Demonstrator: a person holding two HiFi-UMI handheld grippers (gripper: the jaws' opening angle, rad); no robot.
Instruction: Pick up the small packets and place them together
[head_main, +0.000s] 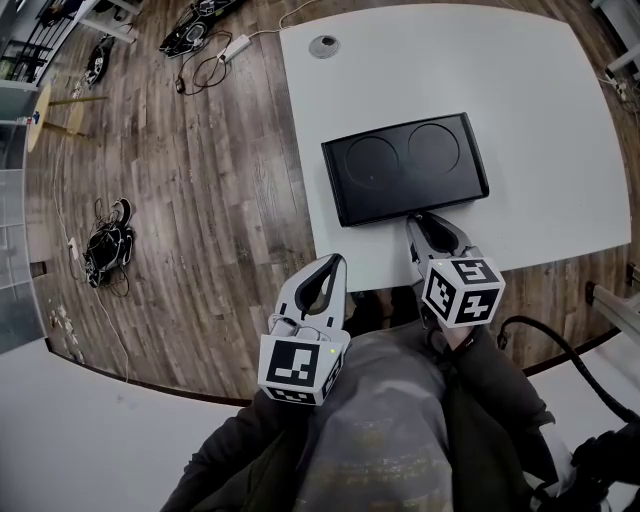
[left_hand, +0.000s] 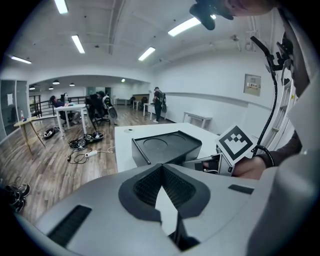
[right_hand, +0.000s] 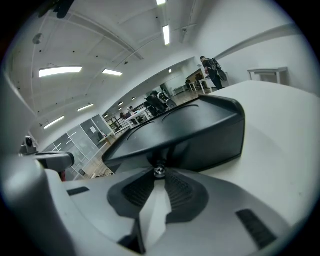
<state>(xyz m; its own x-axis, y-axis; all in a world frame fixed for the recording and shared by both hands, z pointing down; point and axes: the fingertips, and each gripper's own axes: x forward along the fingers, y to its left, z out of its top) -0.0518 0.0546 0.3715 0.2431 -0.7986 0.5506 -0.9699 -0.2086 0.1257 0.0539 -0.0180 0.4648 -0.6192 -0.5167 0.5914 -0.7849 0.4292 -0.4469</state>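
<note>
Oddly, no small packets show in any view, so where they lie cannot be told; the white surface (head_main: 530, 90) carries only a black box (head_main: 405, 168) with two round recesses in its top. The right hand-held gripper (head_main: 418, 222) rests its tips against the box's near wall. Its jaws are drawn nearly together about a small round metal piece (right_hand: 159, 171), which they seem to pinch. The left hand-held gripper (head_main: 333, 268) hangs just off the surface's near edge, over the person's lap, with its jaws closed tip to tip on nothing. The main risk, as I judge it, is that the metal piece belongs to the box. A pull would then drag or tilt the whole box toward the edge rather than free anything. With the left jaws closed, that side is also unready to take a packet.
</note>
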